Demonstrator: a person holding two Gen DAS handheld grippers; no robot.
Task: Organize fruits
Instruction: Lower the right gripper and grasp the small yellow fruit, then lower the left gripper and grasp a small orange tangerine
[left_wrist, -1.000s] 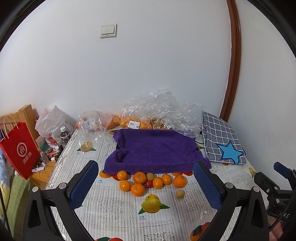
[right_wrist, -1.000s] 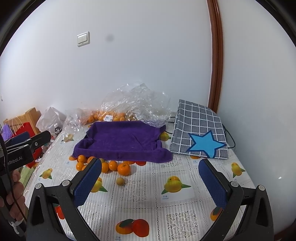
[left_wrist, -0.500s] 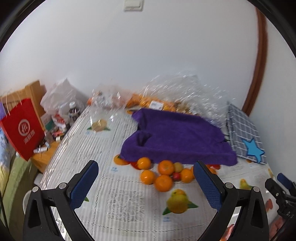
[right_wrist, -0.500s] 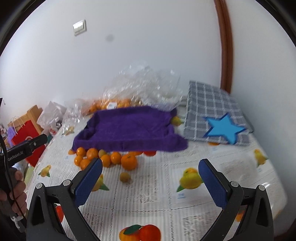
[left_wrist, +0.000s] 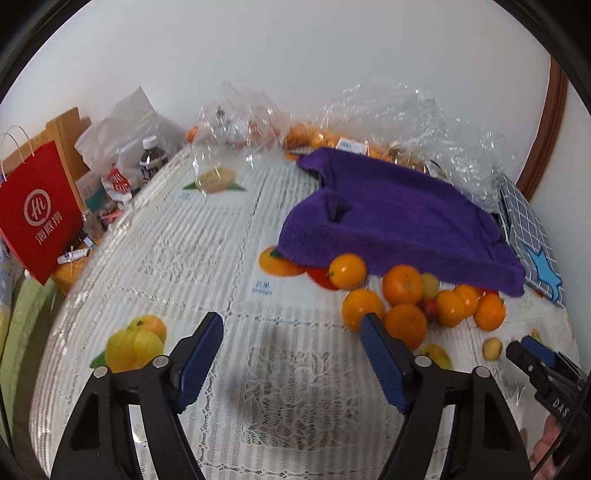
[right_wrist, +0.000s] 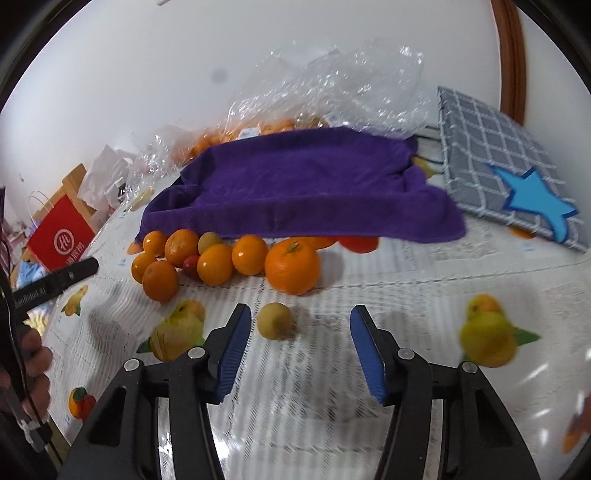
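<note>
Right wrist: seven oranges (right_wrist: 291, 270), one plum (right_wrist: 274, 320).

Loose fruit on the table, beyond both pairs of fingers

A cluster of round orange citrus fruits (right_wrist: 221, 258) lies beyond the right fingertips (right_wrist: 236, 332), a small red fruit (right_wrist: 191, 265) wedged among them; one small round yellowish fruit (right_wrist: 275, 320) sits apart, just ahead, nearer the left-hand finger; the same cluster (left_wrist: 413, 299) lies beside the left gripper's right-hand finger

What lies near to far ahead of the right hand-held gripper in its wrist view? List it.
Right hand-held gripper → small yellowish round fruit → large orange with green stem → purple towel → crinkled clear plastic bag.
</note>
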